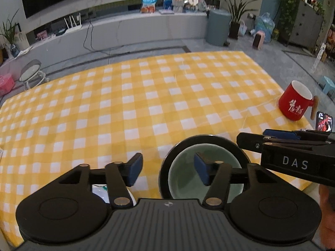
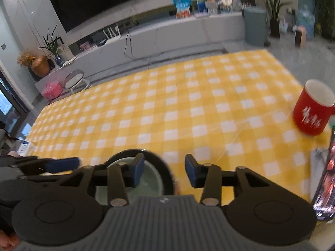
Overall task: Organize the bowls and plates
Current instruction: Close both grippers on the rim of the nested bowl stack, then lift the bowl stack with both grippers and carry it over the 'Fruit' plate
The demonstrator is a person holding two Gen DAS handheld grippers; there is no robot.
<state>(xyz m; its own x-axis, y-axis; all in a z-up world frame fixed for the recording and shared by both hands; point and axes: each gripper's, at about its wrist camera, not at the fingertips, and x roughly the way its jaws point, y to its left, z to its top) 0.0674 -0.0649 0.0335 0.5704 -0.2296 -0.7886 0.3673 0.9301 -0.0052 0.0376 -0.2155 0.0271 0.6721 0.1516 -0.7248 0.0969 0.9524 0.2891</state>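
Observation:
A pale green bowl (image 1: 184, 179) sits inside a black-rimmed dish (image 1: 209, 141) near the front edge of the yellow checked table (image 1: 146, 104). My left gripper (image 1: 168, 170) is open above it, its right finger over the bowl and its left finger outside the rim. A white dish (image 1: 99, 192) shows under its left finger. My right gripper (image 2: 164, 172) is open, straddling the black dish's (image 2: 163, 165) right rim, with its left finger over the green bowl (image 2: 150, 179). The right gripper's body (image 1: 293, 150) enters the left wrist view from the right.
A red mug (image 1: 296, 102) with a wooden handle stands at the table's right edge; it also shows in the right wrist view (image 2: 312, 108). A phone (image 1: 324, 123) with a lit screen stands beside it. The table's far edge meets a grey floor with a stool (image 1: 31, 72).

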